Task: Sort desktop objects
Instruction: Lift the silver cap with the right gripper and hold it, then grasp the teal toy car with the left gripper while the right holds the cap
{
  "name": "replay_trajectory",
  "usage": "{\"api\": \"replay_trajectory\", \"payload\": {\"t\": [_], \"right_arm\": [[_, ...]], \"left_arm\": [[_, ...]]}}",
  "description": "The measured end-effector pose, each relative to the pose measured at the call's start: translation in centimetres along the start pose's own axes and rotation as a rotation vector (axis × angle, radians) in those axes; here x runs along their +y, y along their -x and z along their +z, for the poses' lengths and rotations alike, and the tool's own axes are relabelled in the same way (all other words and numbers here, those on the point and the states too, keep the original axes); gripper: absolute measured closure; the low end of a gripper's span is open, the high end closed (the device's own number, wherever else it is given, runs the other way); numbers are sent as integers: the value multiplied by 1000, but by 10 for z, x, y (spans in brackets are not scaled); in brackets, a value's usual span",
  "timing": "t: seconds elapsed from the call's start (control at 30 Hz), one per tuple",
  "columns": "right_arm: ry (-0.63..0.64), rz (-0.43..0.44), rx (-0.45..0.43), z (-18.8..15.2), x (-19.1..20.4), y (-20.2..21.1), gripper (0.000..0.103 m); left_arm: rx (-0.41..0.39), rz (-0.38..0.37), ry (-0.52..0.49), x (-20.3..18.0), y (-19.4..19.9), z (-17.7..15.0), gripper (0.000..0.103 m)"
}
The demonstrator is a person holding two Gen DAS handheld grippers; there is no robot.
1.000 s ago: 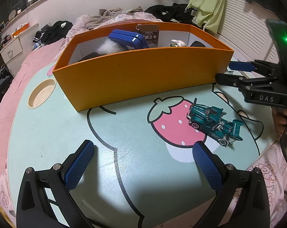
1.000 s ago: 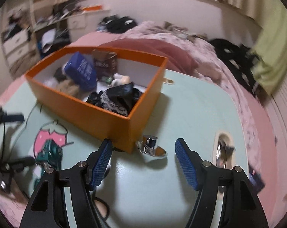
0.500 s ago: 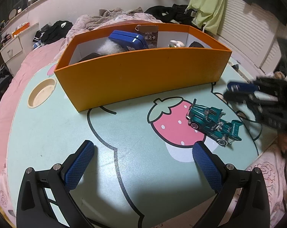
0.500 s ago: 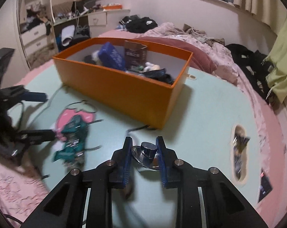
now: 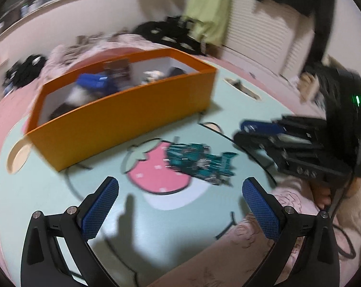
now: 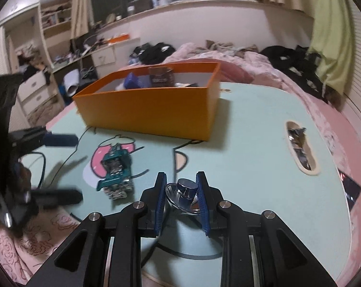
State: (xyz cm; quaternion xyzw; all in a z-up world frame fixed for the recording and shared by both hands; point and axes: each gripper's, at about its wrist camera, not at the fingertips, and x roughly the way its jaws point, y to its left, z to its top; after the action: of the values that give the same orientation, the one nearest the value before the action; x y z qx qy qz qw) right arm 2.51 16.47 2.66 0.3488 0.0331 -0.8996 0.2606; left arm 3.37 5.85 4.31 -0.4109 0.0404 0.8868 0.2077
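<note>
Clamping a small chrome knob-topped piece (image 6: 184,197) between its blue pads (image 6: 160,201), the right hand-held gripper (image 6: 181,201) is caught in the pick-up step of the sort, with the shiny object low over the near edge of the mint-green tabletop (image 6: 252,148). The left hand-held gripper (image 5: 180,211) hangs released, its jaws wide and nothing between them, over the same near edge. The teal toy car (image 5: 200,163) sits unsorted on the strawberry print (image 5: 156,178), just ahead of those open jaws. The orange box (image 5: 123,122), set toward the far edge, already holds a blue item, a dark packet and other bits.

By the look of it, the next move calls for lifting the chrome piece high enough to clear the box wall, carrying it over the rim and letting go inside; the toy car would likely fall to the left side after that.

Only the right wrist view shows the grip itself and the chrome piece; in the left wrist view that gripper appears side-on near the right edge, its load hidden. The left view, though blurred, shows more of the box's contents. The right view alone takes in the oval cut-out (image 6: 300,148) near the right edge.
</note>
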Motion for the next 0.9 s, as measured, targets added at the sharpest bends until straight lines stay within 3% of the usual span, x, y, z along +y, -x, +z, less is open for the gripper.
{"api": "replay_trajectory", "payload": {"t": [0.27,0.5,0.57,0.67,0.9], "right_arm": [[-14,2,-2,0,-6,1,79],[-16,6,-1,0,-6,1,79],[-17,8,1,0,-6,0,79],[-17,11,2,1,-6,-1,79],[-15,6,3,0,-5,-2,79]], "left_arm": [[28,-60,-89,-15,-16,16,0],[57,-28,-175,-28,-34,20,5],[87,-19,-176,-28,-42,20,14],[72,-49,-157,-24,-39,19,30],[35,-30,-167,-26,-30,13,30]]}}
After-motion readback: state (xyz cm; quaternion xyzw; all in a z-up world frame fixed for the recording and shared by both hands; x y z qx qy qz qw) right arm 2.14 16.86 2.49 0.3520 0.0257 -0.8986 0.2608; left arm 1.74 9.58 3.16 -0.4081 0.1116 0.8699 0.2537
